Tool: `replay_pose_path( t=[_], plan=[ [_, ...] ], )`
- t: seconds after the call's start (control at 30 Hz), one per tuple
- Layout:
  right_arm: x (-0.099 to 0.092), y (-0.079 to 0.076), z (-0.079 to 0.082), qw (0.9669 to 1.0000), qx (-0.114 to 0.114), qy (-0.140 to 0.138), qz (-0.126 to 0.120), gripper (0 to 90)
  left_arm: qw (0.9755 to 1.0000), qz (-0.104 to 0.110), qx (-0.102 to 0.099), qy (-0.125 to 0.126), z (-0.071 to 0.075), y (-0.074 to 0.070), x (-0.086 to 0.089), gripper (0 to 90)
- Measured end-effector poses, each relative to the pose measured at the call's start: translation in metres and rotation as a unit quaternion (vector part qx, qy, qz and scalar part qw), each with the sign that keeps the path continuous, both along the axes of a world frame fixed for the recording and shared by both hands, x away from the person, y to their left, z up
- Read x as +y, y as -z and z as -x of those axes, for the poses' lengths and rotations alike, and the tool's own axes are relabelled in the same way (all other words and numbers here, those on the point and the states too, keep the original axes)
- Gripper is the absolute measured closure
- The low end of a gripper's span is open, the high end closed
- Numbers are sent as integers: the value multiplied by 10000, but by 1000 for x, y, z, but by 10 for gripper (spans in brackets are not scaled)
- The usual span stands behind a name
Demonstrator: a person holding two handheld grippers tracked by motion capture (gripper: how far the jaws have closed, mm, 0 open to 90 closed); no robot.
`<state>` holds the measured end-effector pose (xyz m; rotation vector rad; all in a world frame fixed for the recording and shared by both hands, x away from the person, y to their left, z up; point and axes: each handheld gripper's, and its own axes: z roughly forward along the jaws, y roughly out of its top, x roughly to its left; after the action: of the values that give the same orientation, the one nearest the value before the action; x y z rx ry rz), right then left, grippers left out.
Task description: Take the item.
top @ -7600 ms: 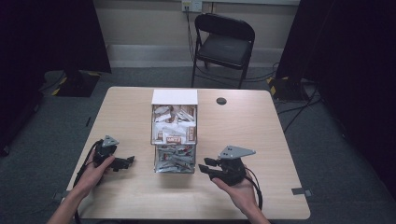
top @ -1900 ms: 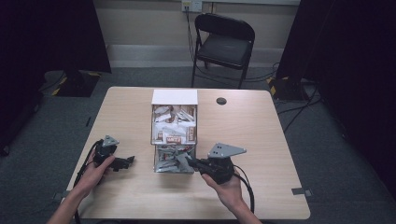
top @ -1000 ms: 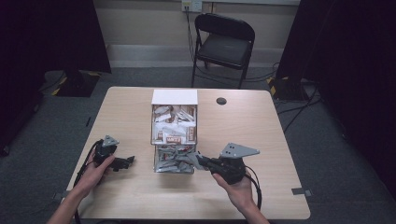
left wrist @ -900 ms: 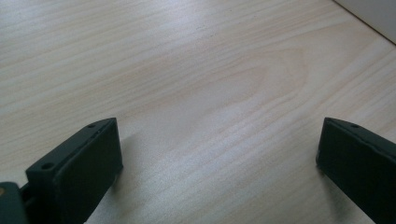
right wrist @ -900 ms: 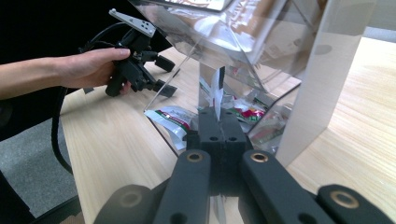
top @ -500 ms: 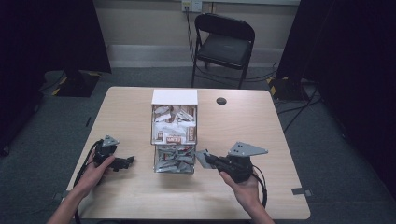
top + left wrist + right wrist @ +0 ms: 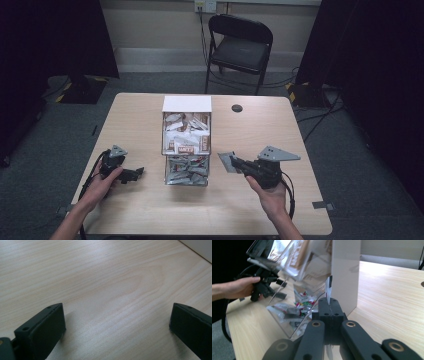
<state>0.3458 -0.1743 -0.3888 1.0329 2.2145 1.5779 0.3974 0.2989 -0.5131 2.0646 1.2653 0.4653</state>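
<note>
Packet (image 7: 227, 161) in silver foil sits pinched edge-on in the right tongs (image 7: 234, 163), whose jaws meet on it, at centre frame just right of the clear dispenser (image 7: 186, 145), held off the tabletop (image 7: 250, 210). Left tongs (image 7: 137, 172), lower left, gape empty, parked out of the way.

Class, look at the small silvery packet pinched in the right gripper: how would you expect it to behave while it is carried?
The packet looks thin and flat, so probably light and floppy. The right gripper pinches only one edge, so the rest may sag or flutter. Its foil-like sheen suggests a slick surface that could slip from a light pinch.
</note>
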Motion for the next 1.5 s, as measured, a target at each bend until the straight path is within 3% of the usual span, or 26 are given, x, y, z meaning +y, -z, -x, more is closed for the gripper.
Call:
replay_pose_path(
  t=[0.37, 0.57, 0.83, 1.03, 1.5],
  plan=[
    [-5, -4, -23, 9998, -53, 151, 116, 900, 10000, 12, 6, 3, 0, 0, 0, 0],
    [-6, -3, -39, 9991, -58, 251, 350, 900, 10000, 3, 0, 2, 0, 0, 0, 0],
    [-12, -5, -57, 9986, -40, 392, 340, 900, 10000, 9, 7, 3, 0, 0, 0, 0],
    [-15, 2, -71, 9982, 56, 511, 310, 900, 10000, 5, 1, 3, 0, 0, 0, 0],
    [-14, 32, -96, 9950, 336, 688, 641, 900, 10000, -18, 0, 6, 0, 0, 0, 0]
  ],
)
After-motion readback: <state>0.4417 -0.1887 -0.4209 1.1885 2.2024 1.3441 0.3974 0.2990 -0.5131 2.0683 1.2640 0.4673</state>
